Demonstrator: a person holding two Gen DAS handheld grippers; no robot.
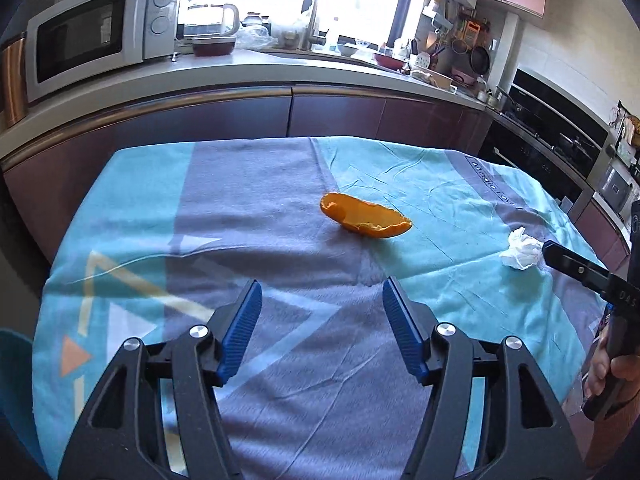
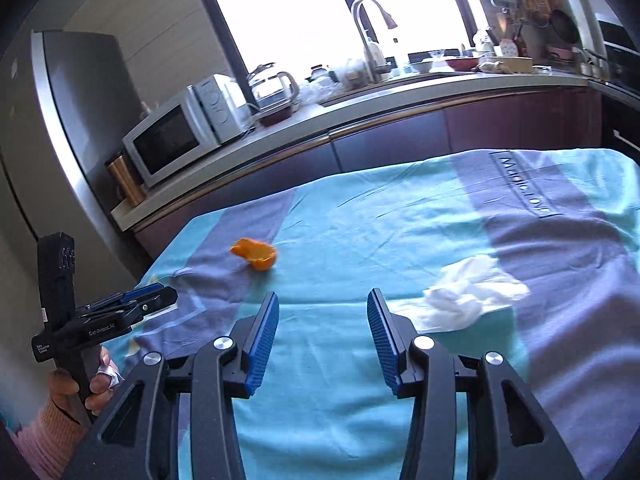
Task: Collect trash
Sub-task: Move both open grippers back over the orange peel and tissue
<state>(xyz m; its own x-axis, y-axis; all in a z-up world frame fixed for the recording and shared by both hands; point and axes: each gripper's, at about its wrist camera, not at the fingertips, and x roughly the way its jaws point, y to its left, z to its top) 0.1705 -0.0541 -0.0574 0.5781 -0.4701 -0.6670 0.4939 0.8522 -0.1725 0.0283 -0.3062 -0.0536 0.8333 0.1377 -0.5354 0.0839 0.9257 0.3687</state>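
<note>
An orange peel (image 1: 365, 218) lies near the middle of the table's teal and grey cloth (image 1: 248, 216). My left gripper (image 1: 322, 292) hovers short of it, open, with nothing between its blue pads. A crumpled white tissue (image 1: 520, 251) lies to the right; the tip of my right gripper (image 1: 554, 249) reaches right up to it there. In the right wrist view the tissue (image 2: 472, 294) sits just right of my right gripper (image 2: 323, 302), whose jaws stand open and empty. The peel (image 2: 256, 254) lies further off to the left, and the left gripper (image 2: 160, 298) shows at the left edge.
A kitchen counter (image 1: 280, 68) runs behind the table with a microwave (image 1: 96, 36), a glass kettle (image 1: 210, 14) and a sink tap (image 2: 370, 32). An oven (image 1: 560, 140) stands at the right. A fridge (image 2: 72, 120) stands at the far left. A hand in a pink sleeve (image 2: 52, 420) holds the left gripper.
</note>
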